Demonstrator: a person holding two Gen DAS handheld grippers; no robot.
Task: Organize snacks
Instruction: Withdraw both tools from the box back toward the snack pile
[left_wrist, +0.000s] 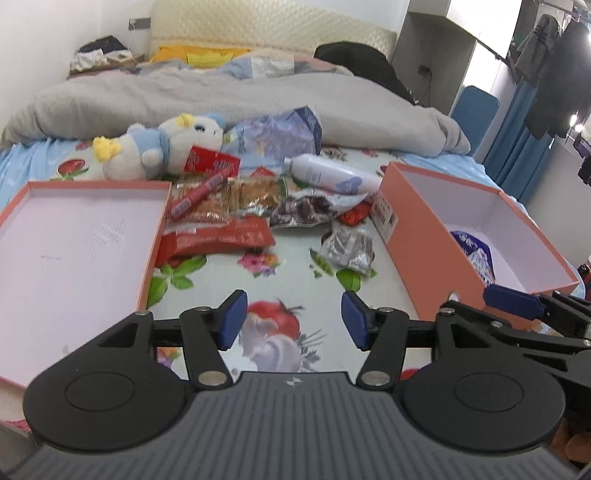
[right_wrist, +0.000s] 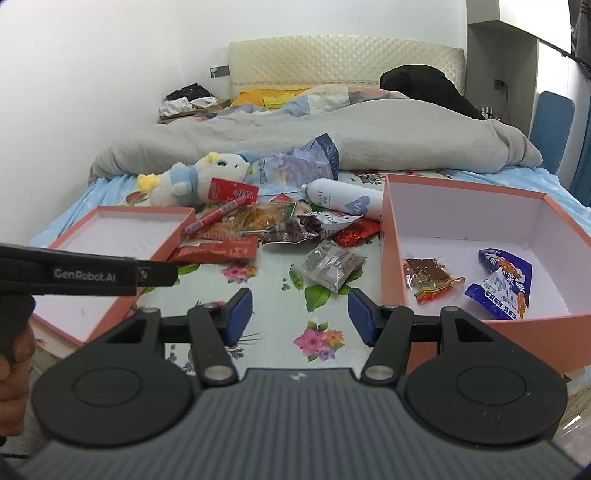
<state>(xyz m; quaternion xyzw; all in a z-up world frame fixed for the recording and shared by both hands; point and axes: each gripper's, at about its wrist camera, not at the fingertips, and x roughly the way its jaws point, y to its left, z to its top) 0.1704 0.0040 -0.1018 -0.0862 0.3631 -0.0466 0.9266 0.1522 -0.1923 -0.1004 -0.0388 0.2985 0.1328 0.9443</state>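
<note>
Snack packets lie heaped on the flowered bedsheet ahead of both claws, between an orange box lid (left_wrist: 74, 240) off to the left and a deeper orange box (right_wrist: 480, 236) off to the right. Nearest, just ahead of the right gripper (right_wrist: 301, 317) and a little to its right, sits a silvery grey packet (right_wrist: 332, 267) on its own; further ahead are a red packet (left_wrist: 218, 240), a brown crinkled one (left_wrist: 303, 210) and a long red stick-shaped snack (left_wrist: 197, 194). Two packets (one red-brown (right_wrist: 430, 282), one blue (right_wrist: 502, 284)) already lie inside the box.

Both claws stand apart with nothing between the pads: the left gripper (left_wrist: 293, 319) hovers over bare sheet, the right likewise.

By my judgement these packets are light, thin and crinkly, with slick foil that may slide or buckle under the pads. The flat sealed edge is the firmest place to pinch; the puffed middle would give and could crush what is inside. The grey one, lying clear of the heap, looks easiest to take by its near edge.
</note>
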